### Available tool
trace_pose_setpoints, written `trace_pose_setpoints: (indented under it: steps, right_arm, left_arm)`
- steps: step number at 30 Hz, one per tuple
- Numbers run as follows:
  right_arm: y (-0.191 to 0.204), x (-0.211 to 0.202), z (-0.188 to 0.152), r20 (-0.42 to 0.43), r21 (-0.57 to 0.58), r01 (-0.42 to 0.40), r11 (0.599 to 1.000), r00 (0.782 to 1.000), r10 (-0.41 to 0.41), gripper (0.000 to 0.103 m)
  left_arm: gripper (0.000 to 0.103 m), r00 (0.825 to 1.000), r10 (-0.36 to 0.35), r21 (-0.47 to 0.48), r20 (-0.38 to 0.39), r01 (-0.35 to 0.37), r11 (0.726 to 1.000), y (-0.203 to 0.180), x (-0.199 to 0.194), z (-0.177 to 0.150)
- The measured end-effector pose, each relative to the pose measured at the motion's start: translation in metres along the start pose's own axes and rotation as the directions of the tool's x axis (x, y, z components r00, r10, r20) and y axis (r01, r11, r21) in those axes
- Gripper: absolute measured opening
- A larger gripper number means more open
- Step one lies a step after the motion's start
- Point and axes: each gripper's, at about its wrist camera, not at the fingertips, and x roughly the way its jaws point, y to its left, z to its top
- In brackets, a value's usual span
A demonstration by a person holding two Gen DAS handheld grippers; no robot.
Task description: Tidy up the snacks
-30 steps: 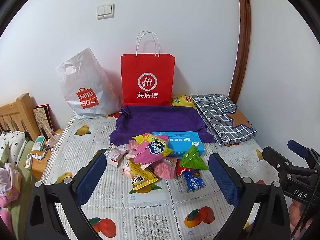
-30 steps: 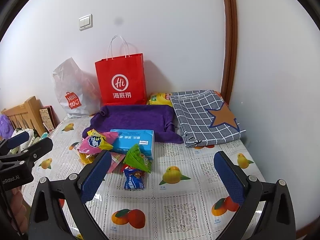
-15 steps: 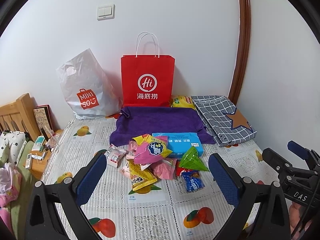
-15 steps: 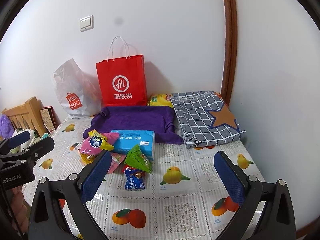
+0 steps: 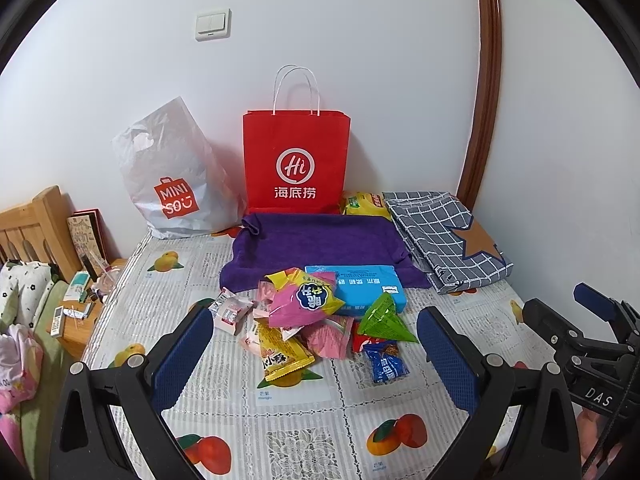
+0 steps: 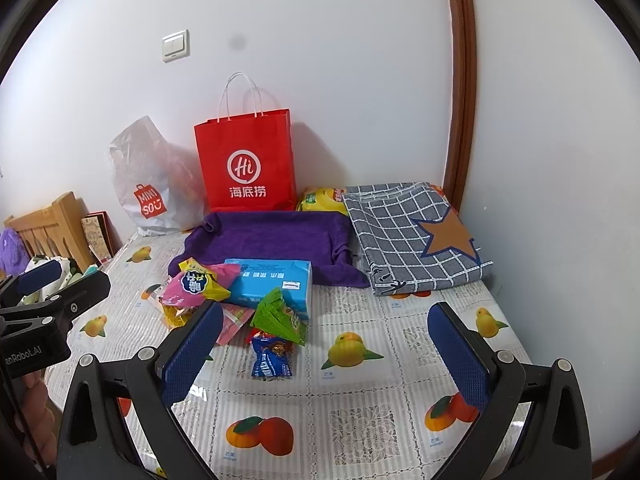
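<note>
A heap of snack packets lies mid-table: a pink and yellow bag [image 5: 306,298], a green triangular pack [image 5: 383,319], a small blue packet [image 5: 385,366], a yellow bar [image 5: 282,358], and a blue tissue box [image 5: 356,287]. The same heap shows in the right wrist view, with the blue packet [image 6: 272,360] nearest. My left gripper [image 5: 316,360] is open and empty, in front of the heap. My right gripper [image 6: 326,354] is open and empty, to the right of the heap.
A purple towel [image 5: 320,242] lies behind the heap. A red paper bag [image 5: 296,164] and a white Miniso bag [image 5: 172,176] stand against the wall. A folded checked cloth [image 5: 444,240] lies at the back right, a yellow bag [image 5: 364,204] beside it. A wooden bedframe [image 5: 36,224] stands left.
Both grippers have drawn slightly back and tilted; the view shifts a little. Nothing on the table has moved.
</note>
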Motion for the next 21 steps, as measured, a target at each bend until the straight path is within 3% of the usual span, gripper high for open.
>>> trace_pose_setpoints:
  steps: [21]
  right_arm:
    - [0.0021,-0.0013,-0.0015,0.009,-0.003,-0.004,1.0,1.0,0.004,0.102]
  left_arm:
    - [0.102,1.0,0.005,0.007,0.004,-0.005,1.0,0.0016,-0.0018,0.0002]
